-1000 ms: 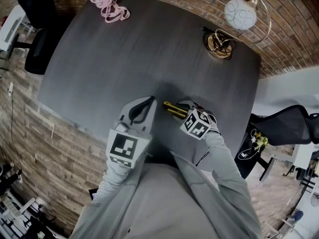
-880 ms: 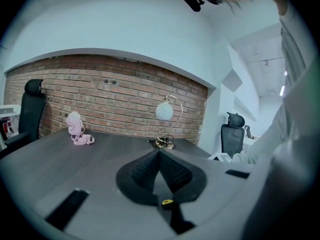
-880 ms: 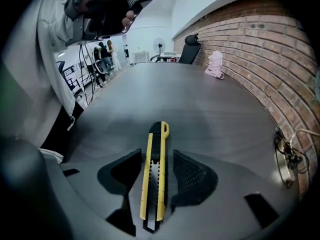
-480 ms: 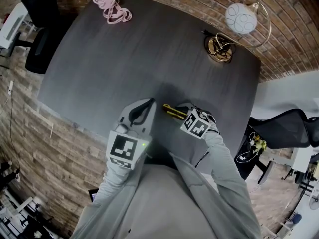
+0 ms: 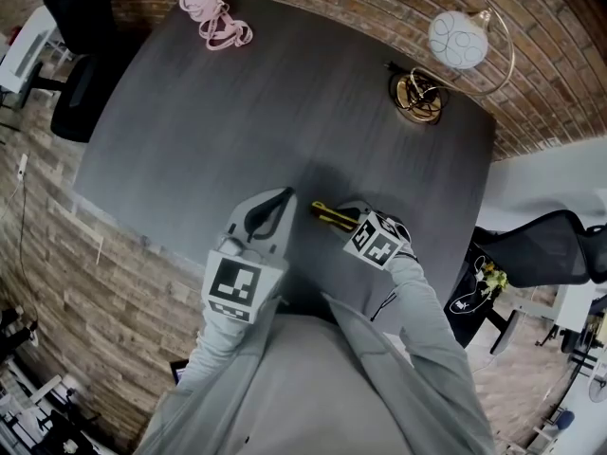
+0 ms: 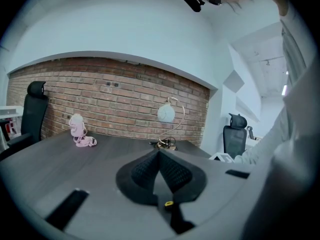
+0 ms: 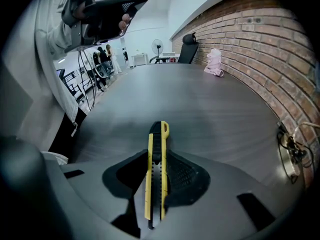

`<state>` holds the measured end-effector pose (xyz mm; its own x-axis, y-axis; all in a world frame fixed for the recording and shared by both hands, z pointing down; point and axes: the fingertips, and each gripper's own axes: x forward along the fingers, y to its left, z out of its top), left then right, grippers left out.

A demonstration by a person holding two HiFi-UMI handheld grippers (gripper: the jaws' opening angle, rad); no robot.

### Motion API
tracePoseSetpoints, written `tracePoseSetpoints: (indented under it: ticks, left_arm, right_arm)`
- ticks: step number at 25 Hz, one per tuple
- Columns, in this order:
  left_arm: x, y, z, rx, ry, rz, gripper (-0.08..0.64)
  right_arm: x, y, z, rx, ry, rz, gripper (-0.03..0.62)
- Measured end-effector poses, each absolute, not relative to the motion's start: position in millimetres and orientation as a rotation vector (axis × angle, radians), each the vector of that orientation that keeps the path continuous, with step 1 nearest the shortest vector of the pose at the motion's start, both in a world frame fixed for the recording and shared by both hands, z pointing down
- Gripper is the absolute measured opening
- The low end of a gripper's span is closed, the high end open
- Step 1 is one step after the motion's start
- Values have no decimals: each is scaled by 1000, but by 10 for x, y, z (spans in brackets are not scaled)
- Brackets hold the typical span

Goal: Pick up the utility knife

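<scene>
Dark grey wood makes up the table (image 5: 237, 112), which fills most of the head view, with a brick wall (image 5: 379, 8) along its far edge. A black office chair (image 5: 545, 245) stands off the table's right side. A lamp with a white globe (image 5: 457, 38) and a gold base sits at the far right corner, and a pink bundle of cord (image 5: 213, 17) lies at the far left, well apart from everything else.

Both grippers are at the near edge, side by side, each held by a grey sleeve. The left gripper (image 6: 159, 153) points almost level across the table. Its two black pads meet along their whole inner line, fully together, and nothing sits between them. Its marker cube (image 5: 235, 287) faces up toward the head camera.

The right gripper (image 7: 158, 156) tilts steeply down at the table. Its jaws have just been closing and now stand roughly half open, with the utility knife (image 7: 161, 134) between them. The pads lie against both flat sides of the yellow and black handle. The knife runs along the line of the jaws. Its far end sticks out past the fingertips, low over the table top near the front middle, just right of the left gripper.
</scene>
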<state>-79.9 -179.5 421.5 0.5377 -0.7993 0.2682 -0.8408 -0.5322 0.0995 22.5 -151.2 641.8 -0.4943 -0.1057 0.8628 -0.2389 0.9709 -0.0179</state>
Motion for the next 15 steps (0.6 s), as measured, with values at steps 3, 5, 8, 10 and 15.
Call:
tracePoseSetpoints:
  ticks: [3,5,8,10,15]
  left_arm:
    - [-810,-1812,4191,2563,-1394,277,18]
    - [-808,-1818,4174,2568,-1396,276,18]
    - [-802,-1829,4139,2575,-1396,272,18]
    - [-802,-1840,4109,2582,-1397,270,18]
    - [-819,-1865,4050,2588,-1407,261,18]
  right_arm:
    - [221,-1519,6352,267,-2115,175,126]
    - [215,-1525,6299,279,-2130,177,125]
    - [212,-1545,6200,304,-2152,169,125]
    - [212,-1568,6113,332,-2173,167,126]
    - [238,-1644,5826,438,-2235,168,126]
